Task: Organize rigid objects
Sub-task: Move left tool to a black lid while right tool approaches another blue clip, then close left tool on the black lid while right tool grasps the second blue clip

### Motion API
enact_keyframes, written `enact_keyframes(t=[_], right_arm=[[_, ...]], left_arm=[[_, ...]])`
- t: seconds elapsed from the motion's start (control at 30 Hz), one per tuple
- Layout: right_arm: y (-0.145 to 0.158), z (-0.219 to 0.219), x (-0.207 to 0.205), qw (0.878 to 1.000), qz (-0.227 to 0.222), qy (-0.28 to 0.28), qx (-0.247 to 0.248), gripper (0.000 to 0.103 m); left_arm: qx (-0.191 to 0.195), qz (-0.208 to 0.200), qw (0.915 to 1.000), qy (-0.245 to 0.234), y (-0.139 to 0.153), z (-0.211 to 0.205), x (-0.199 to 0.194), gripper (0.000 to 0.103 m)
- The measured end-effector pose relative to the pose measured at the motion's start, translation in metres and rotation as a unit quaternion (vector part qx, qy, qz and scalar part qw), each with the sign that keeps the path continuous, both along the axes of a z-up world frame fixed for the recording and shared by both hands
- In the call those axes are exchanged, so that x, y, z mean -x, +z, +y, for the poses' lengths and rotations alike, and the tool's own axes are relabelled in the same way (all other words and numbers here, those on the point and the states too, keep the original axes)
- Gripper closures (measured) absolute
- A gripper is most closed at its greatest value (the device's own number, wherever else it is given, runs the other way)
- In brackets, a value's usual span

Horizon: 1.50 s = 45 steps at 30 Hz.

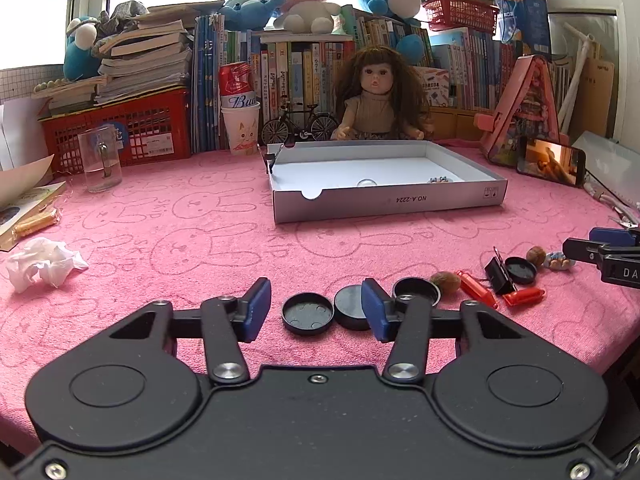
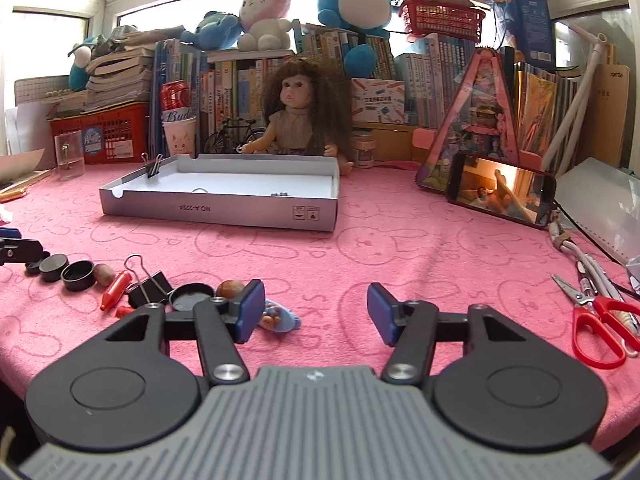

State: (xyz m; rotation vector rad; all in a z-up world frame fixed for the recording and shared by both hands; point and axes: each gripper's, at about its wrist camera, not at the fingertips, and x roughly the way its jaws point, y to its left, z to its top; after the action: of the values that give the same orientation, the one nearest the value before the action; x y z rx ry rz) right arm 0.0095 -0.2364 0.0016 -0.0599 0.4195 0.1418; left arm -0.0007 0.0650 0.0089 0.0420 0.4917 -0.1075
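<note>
On the pink cloth lies a row of small items. My left gripper (image 1: 316, 310) is open just above the cloth, with a black round cap (image 1: 307, 314) lying between its blue pads, untouched. A second cap (image 1: 352, 306) lies by the right pad. Further right are a third cap (image 1: 416, 290), a walnut (image 1: 445, 281), red whistles (image 1: 478, 290) and a binder clip (image 1: 498, 276). My right gripper (image 2: 316, 312) is open and empty. A small blue figurine (image 2: 280, 318) lies beside its left pad, with a walnut (image 2: 230, 288) and a cap (image 2: 191, 296) behind. The grey box lid (image 1: 384, 200) lies further back.
The lid holds a clear bead (image 1: 366, 182) and a small trinket (image 1: 438, 180), with a clip on its corner. Red scissors (image 2: 596, 328) and a lit phone (image 2: 500, 196) are to the right. A glass (image 1: 100, 160) and crumpled tissue (image 1: 44, 264) are on the left. A doll (image 1: 376, 92) and books stand behind.
</note>
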Motion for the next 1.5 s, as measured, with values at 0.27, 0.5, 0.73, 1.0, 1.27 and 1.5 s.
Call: enact_keyframes(t=[0.27, 0.5, 0.73, 1.0, 1.27, 1.5], right_arm=[[-0.007, 0.014, 0.002, 1.000, 0.005, 0.000, 0.004, 0.040], [-0.012, 0.025, 0.005, 0.999, -0.008, -0.024, 0.023, 0.040], [-0.016, 0.032, 0.006, 0.999, -0.012, -0.036, 0.020, 0.040], [-0.017, 0.037, 0.000, 0.998, -0.016, -0.055, 0.001, 0.045], [-0.021, 0.045, -0.004, 0.999, -0.008, -0.050, -0.006, 0.057], [-0.020, 0.043, -0.003, 0.999, -0.008, -0.047, -0.002, 0.062]], left_arm=[[-0.005, 0.008, 0.9999, 0.013, -0.007, -0.003, -0.003, 0.057], [-0.003, -0.005, 0.9995, 0.032, -0.007, 0.003, -0.002, 0.056], [-0.003, 0.005, 0.9987, 0.050, -0.013, 0.013, 0.002, 0.057], [0.001, -0.004, 0.9989, 0.048, -0.020, 0.003, -0.005, 0.057], [0.001, -0.005, 0.9985, 0.054, -0.022, 0.000, -0.012, 0.073], [0.011, -0.008, 0.9978, 0.064, -0.021, 0.005, -0.012, 0.074]])
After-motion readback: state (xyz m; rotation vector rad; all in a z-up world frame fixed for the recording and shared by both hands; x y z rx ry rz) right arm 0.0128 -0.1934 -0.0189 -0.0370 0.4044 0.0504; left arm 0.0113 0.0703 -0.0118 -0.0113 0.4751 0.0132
